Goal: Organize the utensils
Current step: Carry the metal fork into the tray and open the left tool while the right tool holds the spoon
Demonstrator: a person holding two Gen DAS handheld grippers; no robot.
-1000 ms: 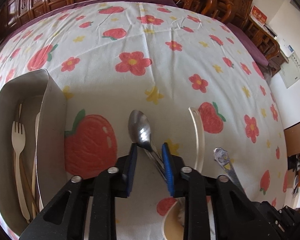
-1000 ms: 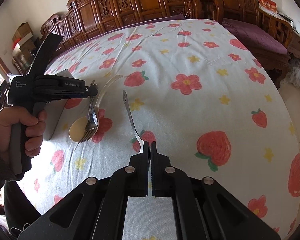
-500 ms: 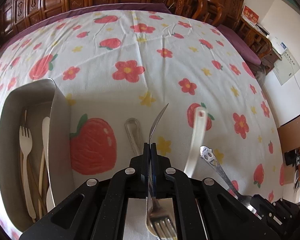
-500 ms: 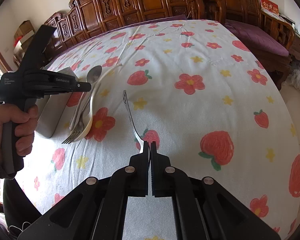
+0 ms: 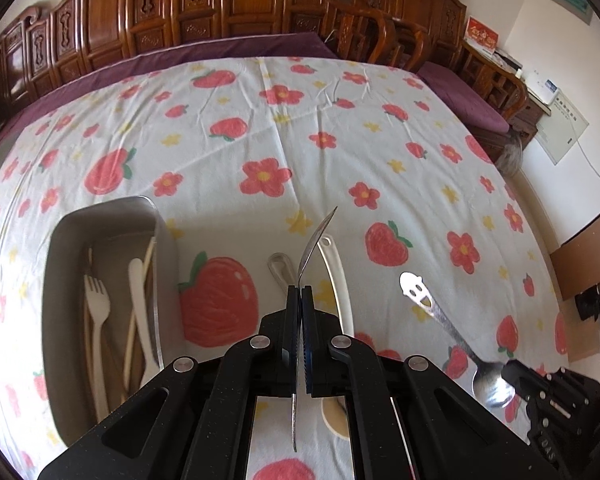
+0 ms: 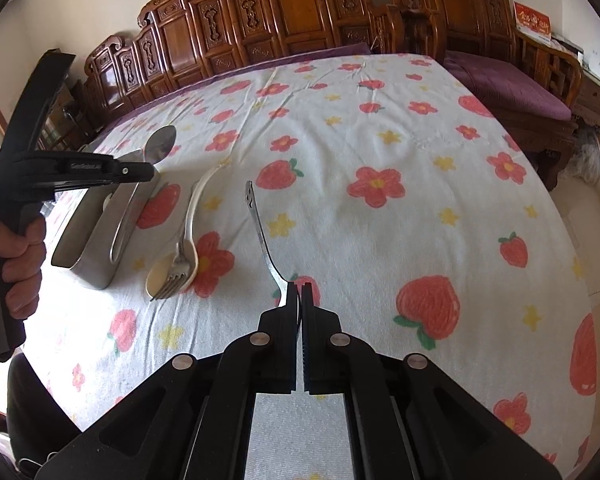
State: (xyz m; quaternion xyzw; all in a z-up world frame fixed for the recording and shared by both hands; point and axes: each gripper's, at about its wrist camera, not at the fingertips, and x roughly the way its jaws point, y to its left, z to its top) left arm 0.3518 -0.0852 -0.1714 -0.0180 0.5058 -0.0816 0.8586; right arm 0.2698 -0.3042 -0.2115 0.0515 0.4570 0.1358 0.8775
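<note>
Left hand-held gripper (image 5: 300,300) is clamped on a metal spoon (image 6: 162,145), lifted beside the metal tray (image 5: 60,280) at left, which already holds pale utensils. Right hand-held gripper (image 6: 300,296) seems clamped on the smiley-handled utensil (image 6: 260,224). A white spoon (image 6: 188,240) and fork (image 6: 176,272) remain on the bench.

A home living or dining room is shown. A table is covered by a strawberry-and-flower tablecloth (image 6: 380,152). Carved wooden seating (image 6: 260,20) is ranged behind it at twelve o'clock, and a purple-cushioned bench (image 6: 508,88) is seen at two o'clock, beside a wall calendar (image 5: 564,128).
</note>
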